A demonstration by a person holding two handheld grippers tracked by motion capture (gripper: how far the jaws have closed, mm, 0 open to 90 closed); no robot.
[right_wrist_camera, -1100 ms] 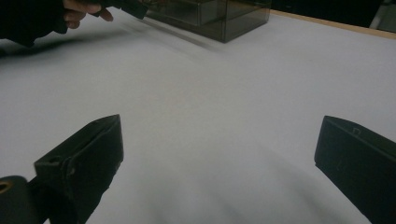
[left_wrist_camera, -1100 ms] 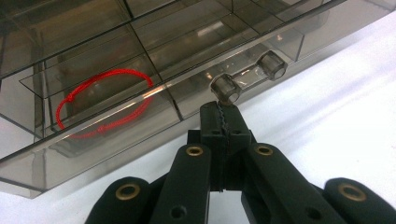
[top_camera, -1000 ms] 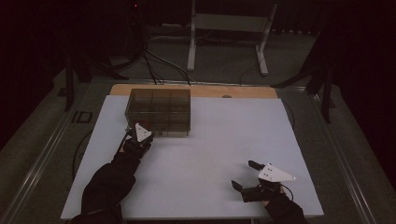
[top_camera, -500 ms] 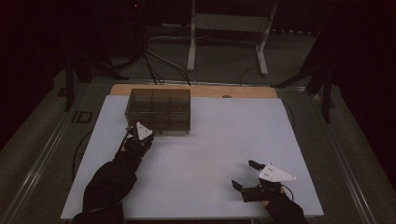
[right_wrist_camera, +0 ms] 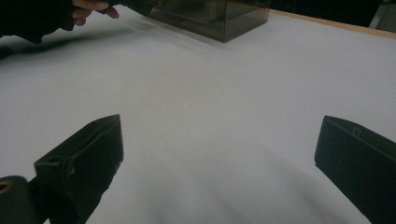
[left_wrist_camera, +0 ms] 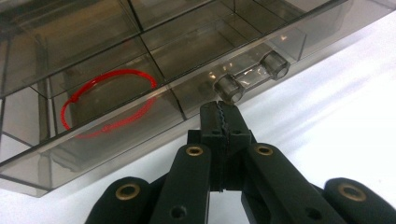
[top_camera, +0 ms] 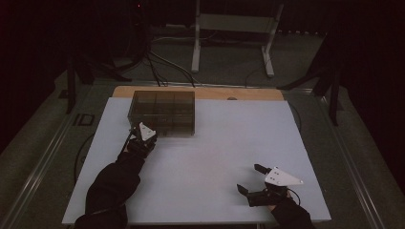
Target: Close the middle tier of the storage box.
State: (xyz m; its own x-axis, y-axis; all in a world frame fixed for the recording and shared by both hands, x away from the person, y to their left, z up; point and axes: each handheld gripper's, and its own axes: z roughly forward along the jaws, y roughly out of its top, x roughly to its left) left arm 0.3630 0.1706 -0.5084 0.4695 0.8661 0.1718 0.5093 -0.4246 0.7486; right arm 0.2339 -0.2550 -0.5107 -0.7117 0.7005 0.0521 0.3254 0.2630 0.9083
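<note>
A smoky clear plastic box with several compartments stands at the back left of the white table top. In the left gripper view a red loop of cord lies in one compartment of the box. A clear bar handle sticks out of the box's front wall. My left gripper is shut with nothing between its jaws, and its tip sits just under the handle's left post. My right gripper rests open near the front right edge, over bare table.
A strip of wooden board shows behind the white top. Beyond the table stand a metal frame's legs and floor cables. In the right gripper view the box's corner and the other hand are far off.
</note>
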